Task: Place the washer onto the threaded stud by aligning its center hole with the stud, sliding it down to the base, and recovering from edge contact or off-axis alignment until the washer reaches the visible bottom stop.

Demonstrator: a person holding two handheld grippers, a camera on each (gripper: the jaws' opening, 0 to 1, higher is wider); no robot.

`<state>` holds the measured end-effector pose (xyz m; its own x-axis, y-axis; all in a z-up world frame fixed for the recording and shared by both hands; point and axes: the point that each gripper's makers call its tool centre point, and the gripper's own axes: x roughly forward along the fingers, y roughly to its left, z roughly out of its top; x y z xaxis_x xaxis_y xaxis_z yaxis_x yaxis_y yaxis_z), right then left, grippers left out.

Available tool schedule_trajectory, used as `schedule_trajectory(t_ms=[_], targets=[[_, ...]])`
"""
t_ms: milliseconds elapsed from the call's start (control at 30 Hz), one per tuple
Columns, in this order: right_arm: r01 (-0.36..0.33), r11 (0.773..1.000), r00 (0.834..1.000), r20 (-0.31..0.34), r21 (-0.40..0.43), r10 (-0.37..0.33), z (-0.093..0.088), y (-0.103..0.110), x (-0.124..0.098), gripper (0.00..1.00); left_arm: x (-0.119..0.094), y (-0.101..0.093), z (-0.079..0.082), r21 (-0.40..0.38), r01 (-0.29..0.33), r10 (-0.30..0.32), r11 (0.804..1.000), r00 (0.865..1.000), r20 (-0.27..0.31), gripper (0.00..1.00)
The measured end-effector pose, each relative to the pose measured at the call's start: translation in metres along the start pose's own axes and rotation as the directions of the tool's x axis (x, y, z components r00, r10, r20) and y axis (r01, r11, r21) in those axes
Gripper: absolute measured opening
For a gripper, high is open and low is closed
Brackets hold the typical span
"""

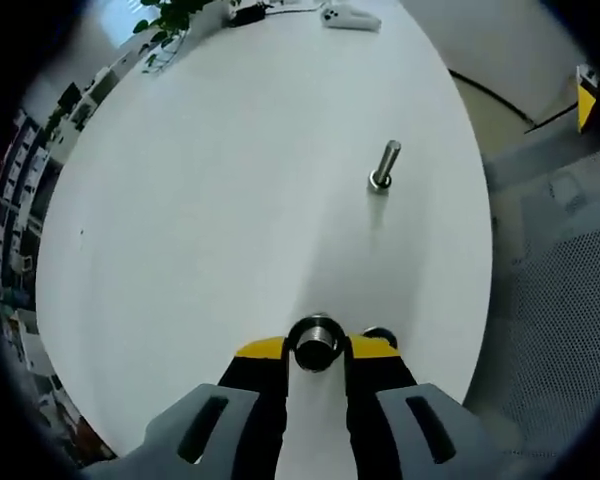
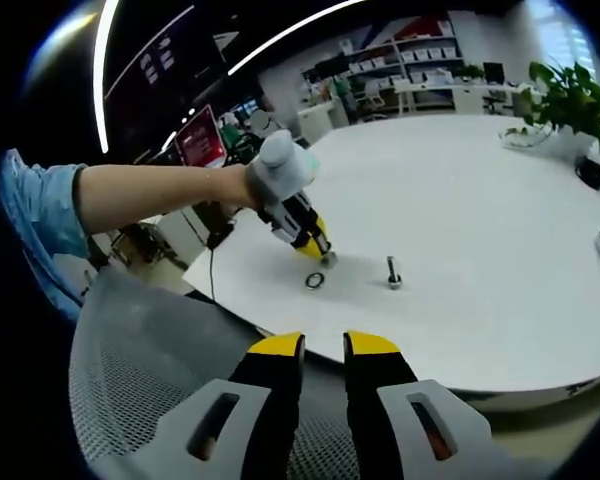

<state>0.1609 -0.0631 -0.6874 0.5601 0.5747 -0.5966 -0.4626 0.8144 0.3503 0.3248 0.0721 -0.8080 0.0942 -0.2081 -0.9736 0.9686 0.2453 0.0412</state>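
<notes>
On white table (image 1: 180,250): stud (image 1: 385,166) upright, well ahead of L gripper (image 1: 316,350).
L gripper: jaws clamped on washer (image 1: 316,342), just above tabletop.
2nd ring (image 2: 314,281): flat on table beside L gripper tip (image 2: 325,256), near stud.
R gripper (image 2: 323,350): jaws apart w/ small gap, nothing between, over mesh chair (image 2: 140,370) off table edge.

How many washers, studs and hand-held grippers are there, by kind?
Washers: 2, the held washer in the left hand-held gripper and the loose washer on the table.
Threaded stud: 1.
Hand-held grippers: 2, counting the right hand-held gripper.
Total: 5.
</notes>
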Motion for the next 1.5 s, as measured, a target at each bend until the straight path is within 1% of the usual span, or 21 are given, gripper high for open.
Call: schedule_trajectory(t_ms=[67, 100, 167, 200, 233, 500, 733, 1000, 1100, 1367, 1433, 1500], targets=[[-0.001, 1.000, 1.000, 0.001, 0.000, 0.001, 0.000, 0.000, 0.000, 0.19, 0.002, 0.001, 0.000, -0.001, -0.002, 0.002, 1.000, 1.000, -0.006, 0.19], [-0.001, 1.000, 1.000, 0.001, 0.000, 0.001, 0.000, 0.000, 0.000, 0.19, 0.006, 0.000, -0.001, 0.005, 0.001, -0.001, 1.000, 1.000, -0.021, 0.19], [-0.001, 1.000, 1.000, 0.001, 0.001, 0.001, 0.000, 0.000, 0.000, 0.19, 0.010, 0.000, -0.001, 0.023, -0.001, 0.002, 1.000, 1.000, -0.029, 0.19], [0.000, 1.000, 1.000, 0.002, 0.001, 0.000, 0.000, 0.000, 0.000, 0.19, 0.010, -0.001, -0.003, 0.022, -0.001, 0.002, 1.000, 0.999, -0.041, 0.19], [-0.001, 1.000, 1.000, 0.002, 0.001, 0.001, 0.000, 0.000, 0.000, 0.19, 0.011, -0.001, -0.002, 0.034, -0.002, 0.004, 0.999, 0.999, -0.043, 0.19], [0.000, 1.000, 1.000, 0.001, 0.003, 0.000, 0.000, -0.001, 0.000, 0.19, 0.016, -0.003, -0.005, 0.054, 0.008, -0.004, 0.998, 0.997, -0.074, 0.19], [0.001, 1.000, 1.000, 0.002, 0.004, -0.001, 0.000, -0.001, 0.000, 0.19, 0.017, -0.001, -0.004, 0.035, 0.022, -0.019, 0.999, 0.997, -0.072, 0.19], [0.005, 1.000, 1.000, 0.003, 0.007, -0.005, 0.001, -0.002, 0.000, 0.19, 0.017, -0.002, -0.006, 0.040, 0.035, -0.032, 0.999, 0.997, -0.073, 0.19], [0.006, 1.000, 1.000, 0.004, 0.008, -0.006, 0.001, -0.002, 0.000, 0.19, 0.016, -0.001, -0.007, 0.022, 0.040, -0.039, 0.999, 0.997, -0.068, 0.19], [0.007, 1.000, 1.000, 0.002, 0.008, -0.007, 0.000, -0.002, 0.000, 0.19, 0.019, -0.001, -0.006, 0.035, 0.029, -0.026, 0.999, 0.996, -0.084, 0.19], [0.008, 1.000, 1.000, 0.002, 0.008, -0.008, 0.000, -0.002, 0.000, 0.19, 0.018, -0.002, -0.006, 0.053, 0.031, -0.026, 0.998, 0.996, -0.089, 0.20], [0.009, 1.000, 1.000, 0.003, 0.008, -0.009, 0.000, -0.002, 0.000, 0.19, 0.021, -0.001, -0.007, 0.040, 0.027, -0.023, 0.999, 0.995, -0.093, 0.21]])
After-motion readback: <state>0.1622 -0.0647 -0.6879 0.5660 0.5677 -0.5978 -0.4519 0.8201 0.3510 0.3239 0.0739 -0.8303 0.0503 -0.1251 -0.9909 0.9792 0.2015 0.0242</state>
